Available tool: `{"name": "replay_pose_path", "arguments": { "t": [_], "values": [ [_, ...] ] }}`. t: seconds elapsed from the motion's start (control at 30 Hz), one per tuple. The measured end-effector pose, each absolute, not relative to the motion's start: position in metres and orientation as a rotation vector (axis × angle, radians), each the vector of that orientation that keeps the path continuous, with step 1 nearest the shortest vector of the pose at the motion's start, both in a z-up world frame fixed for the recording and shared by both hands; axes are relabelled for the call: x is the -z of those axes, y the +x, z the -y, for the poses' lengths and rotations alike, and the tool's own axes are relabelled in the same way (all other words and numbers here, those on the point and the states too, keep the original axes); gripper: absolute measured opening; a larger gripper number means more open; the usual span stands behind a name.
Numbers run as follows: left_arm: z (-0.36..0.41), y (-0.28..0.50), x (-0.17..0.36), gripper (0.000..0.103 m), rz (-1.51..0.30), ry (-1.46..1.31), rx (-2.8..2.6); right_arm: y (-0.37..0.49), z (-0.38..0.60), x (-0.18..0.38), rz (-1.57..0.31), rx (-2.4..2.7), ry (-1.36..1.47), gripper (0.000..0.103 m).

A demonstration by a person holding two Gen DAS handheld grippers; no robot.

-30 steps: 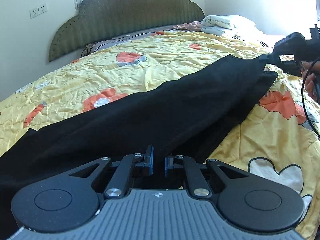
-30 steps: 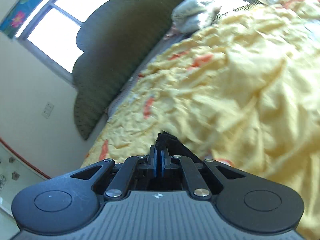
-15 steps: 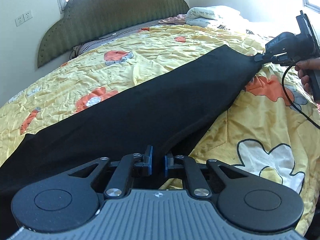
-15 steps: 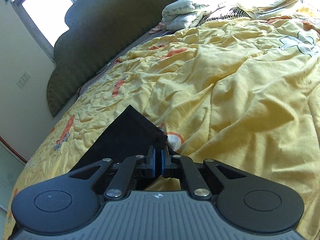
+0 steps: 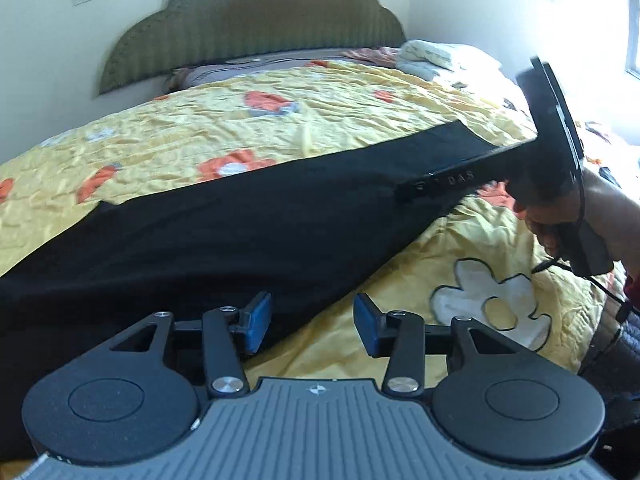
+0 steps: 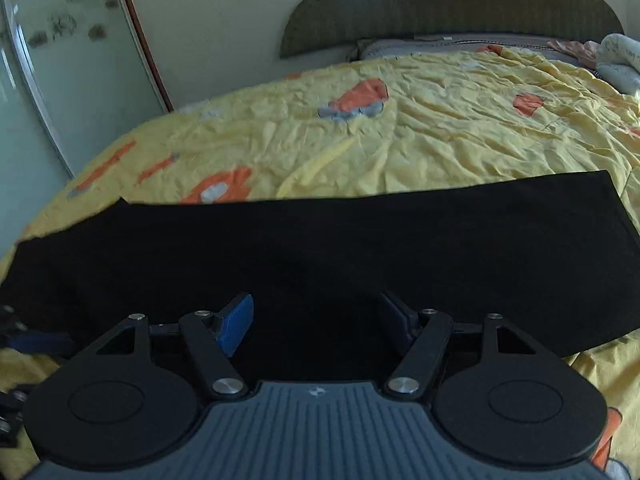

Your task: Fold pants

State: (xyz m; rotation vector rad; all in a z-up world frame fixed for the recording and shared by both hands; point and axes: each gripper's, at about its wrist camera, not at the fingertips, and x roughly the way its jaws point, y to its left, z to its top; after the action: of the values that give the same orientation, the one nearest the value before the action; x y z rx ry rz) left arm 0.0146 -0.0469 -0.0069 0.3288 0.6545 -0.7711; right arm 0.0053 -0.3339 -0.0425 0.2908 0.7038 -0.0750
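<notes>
The long black cloth pants (image 6: 320, 248) are laid lengthwise across the yellow flowered bed quilt (image 6: 400, 140); both grippers' jaws, just opened, are held apart and empty.

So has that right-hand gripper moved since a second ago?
Yes. The right gripper has swung left: the green headboard, earlier to its left, now sits upper right. Its jaws have just opened above the black pants.

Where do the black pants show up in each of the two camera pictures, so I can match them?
Left wrist view: the pants run as a slanted band from the lower left up to the right, across the yellow quilt.
Right wrist view: the pants lie as a wide band straight across the middle, just beyond the tongs.
Shared landmark: the green scalloped headboard, also at the top right of the right wrist view.
</notes>
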Motion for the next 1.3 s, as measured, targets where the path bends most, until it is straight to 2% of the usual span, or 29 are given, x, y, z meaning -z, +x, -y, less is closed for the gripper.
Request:
{"name": "replay_pose_path", "arguments": {
  "t": [0.13, 0.3, 0.47, 0.53, 0.7, 0.87, 0.9, 0.93, 0.97, 1.1, 1.3],
  "values": [
    [-0.023, 0.026, -0.009, 0.059, -0.631, 0.208, 0.437, 0.016, 0.283, 0.020, -0.603, 0.184, 0.043, 0.071],
    [-0.128, 0.054, -0.029, 0.059, -0.666, -0.076, -0.015, 0.034, 0.162, -0.011, -0.425, -0.273, -0.125, 0.069],
    [-0.214, 0.068, -0.031, 0.059, -0.722, -0.428, -0.130, 0.043, 0.031, -0.013, -0.319, -0.655, -0.296, 0.067],
    [-0.231, 0.071, -0.027, 0.058, -0.736, -0.506, -0.112, 0.045, -0.013, -0.011, -0.305, -0.745, -0.372, 0.055],
    [-0.246, 0.080, -0.008, 0.057, -0.764, -0.669, -0.058, 0.048, -0.079, 0.009, -0.299, -0.792, -0.579, 0.041],
    [-0.254, 0.083, 0.000, 0.044, -0.754, -0.747, -0.076, 0.055, -0.095, 0.016, -0.296, -0.748, -0.641, 0.027],
    [-0.255, 0.083, 0.000, 0.039, -0.746, -0.742, -0.079, 0.057, -0.096, 0.016, -0.298, -0.748, -0.631, 0.021],
    [-0.255, 0.081, -0.001, 0.028, -0.738, -0.734, -0.088, 0.057, -0.095, 0.016, -0.297, -0.747, -0.622, 0.014],
    [-0.255, 0.080, -0.001, 0.022, -0.729, -0.727, -0.095, 0.056, -0.094, 0.016, -0.296, -0.745, -0.617, 0.012],
    [-0.256, 0.077, 0.000, 0.018, -0.688, -0.717, -0.115, 0.058, -0.099, 0.019, -0.297, -0.754, -0.617, 0.010],
    [-0.233, 0.075, 0.002, 0.018, -0.661, -0.525, -0.171, 0.062, -0.100, 0.020, -0.334, -0.785, -0.587, 0.011]
  ]
}}
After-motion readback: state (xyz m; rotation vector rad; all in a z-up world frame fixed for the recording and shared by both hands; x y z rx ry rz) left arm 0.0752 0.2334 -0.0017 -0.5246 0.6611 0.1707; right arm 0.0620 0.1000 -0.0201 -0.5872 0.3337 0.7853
